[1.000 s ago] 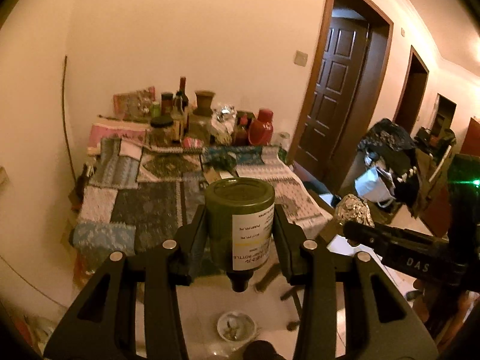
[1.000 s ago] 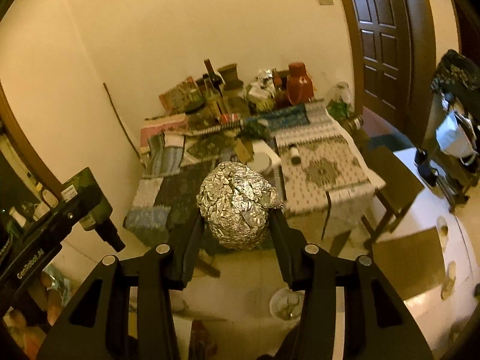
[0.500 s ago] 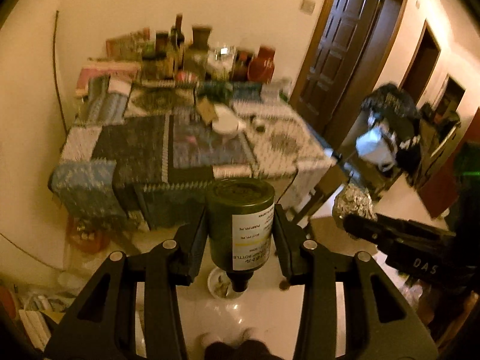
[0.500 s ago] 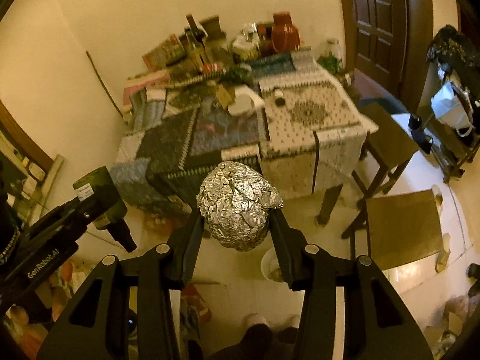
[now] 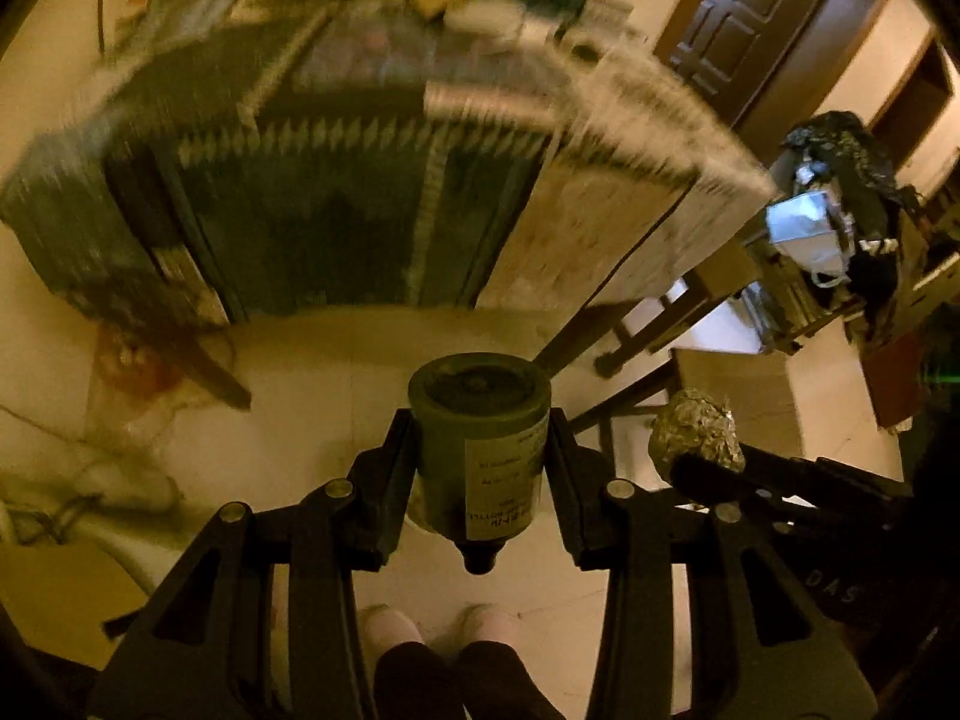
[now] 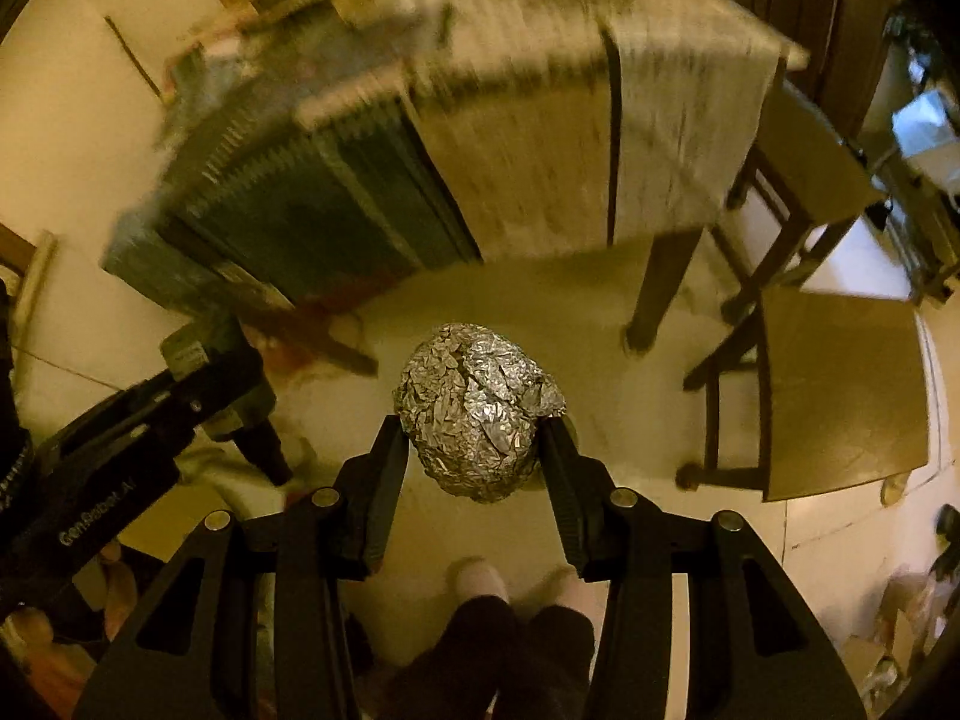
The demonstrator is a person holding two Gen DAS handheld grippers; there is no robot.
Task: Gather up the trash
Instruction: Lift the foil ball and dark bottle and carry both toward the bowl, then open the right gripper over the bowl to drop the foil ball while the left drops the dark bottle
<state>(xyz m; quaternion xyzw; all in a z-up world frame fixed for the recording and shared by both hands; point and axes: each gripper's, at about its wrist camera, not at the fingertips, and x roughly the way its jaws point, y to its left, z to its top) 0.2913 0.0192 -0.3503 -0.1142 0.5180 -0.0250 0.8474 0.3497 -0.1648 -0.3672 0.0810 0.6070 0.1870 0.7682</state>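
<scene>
My left gripper (image 5: 480, 438) is shut on a dark green bottle (image 5: 480, 420) with a white label, held upside down, cap pointing toward the floor. My right gripper (image 6: 474, 426) is shut on a crumpled ball of aluminium foil (image 6: 474, 414). Both point down at the pale tiled floor in front of the table. The foil ball also shows at the right of the left wrist view (image 5: 696, 438). The bottle also shows at the left of the right wrist view (image 6: 204, 348).
A table (image 5: 360, 180) draped in patterned cloths stands ahead, its top cluttered, blurred by motion. Wooden stools (image 6: 840, 390) stand to the right of it. The person's feet (image 6: 480, 582) are on the floor below. A dark door (image 5: 738, 12) is at the far right.
Both grippers have tilted steeply downward and drawn back from the table. The view now takes in the floor and the person's feet. Both still hold their objects.
</scene>
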